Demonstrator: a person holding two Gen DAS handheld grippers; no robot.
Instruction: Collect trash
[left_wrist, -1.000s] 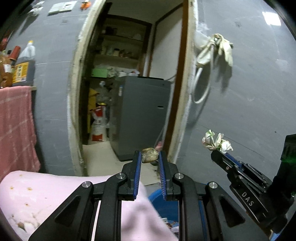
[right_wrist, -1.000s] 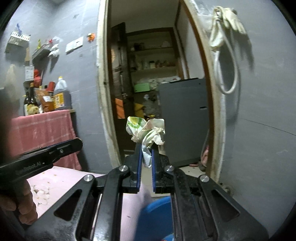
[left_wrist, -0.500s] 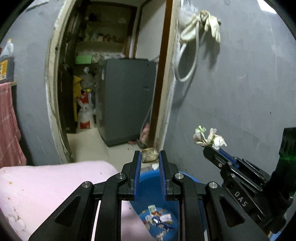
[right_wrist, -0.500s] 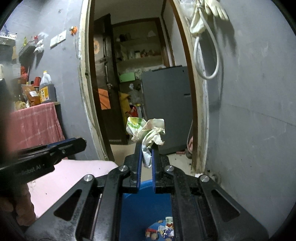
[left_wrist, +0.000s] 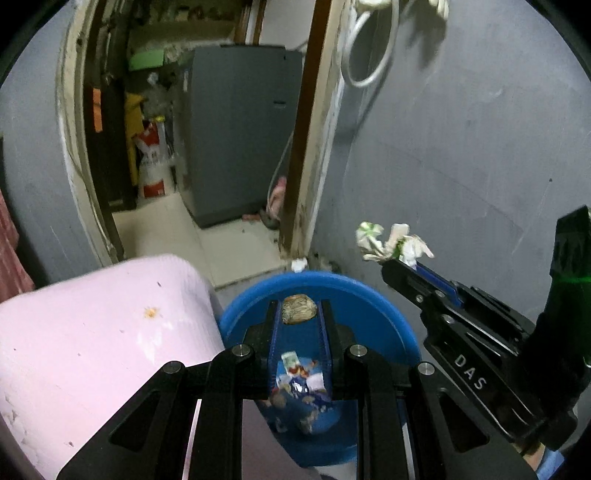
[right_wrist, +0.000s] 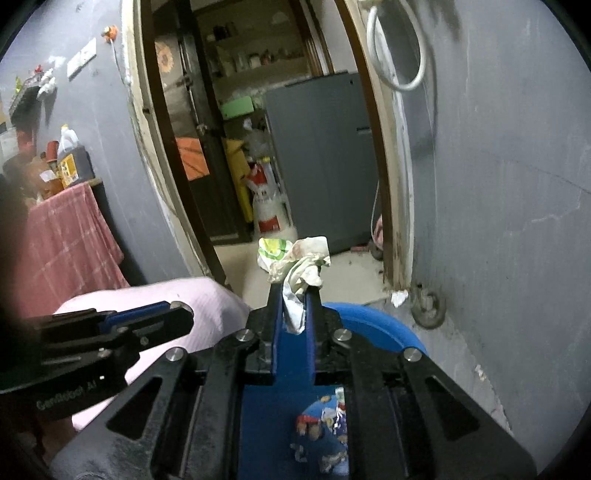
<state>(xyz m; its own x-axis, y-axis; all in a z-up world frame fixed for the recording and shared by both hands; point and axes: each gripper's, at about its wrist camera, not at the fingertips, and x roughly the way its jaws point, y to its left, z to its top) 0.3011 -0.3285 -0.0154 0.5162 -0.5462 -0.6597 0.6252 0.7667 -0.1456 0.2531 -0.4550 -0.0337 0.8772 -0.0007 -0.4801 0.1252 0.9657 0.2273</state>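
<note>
Nearly done: my left gripper (left_wrist: 298, 314) pinches a brown scrap (left_wrist: 299, 309) and my right gripper (right_wrist: 294, 301), jaws easing apart, holds a crumpled wrapper (right_wrist: 295, 264), both above the blue bin (left_wrist: 369, 314) already holding litter; dropping remains.

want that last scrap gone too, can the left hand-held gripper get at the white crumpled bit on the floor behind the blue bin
Probably not yet. The left hand-held gripper is shut on a brown lump, and the blue bin stands between it and the white scrap by the door frame.
</note>
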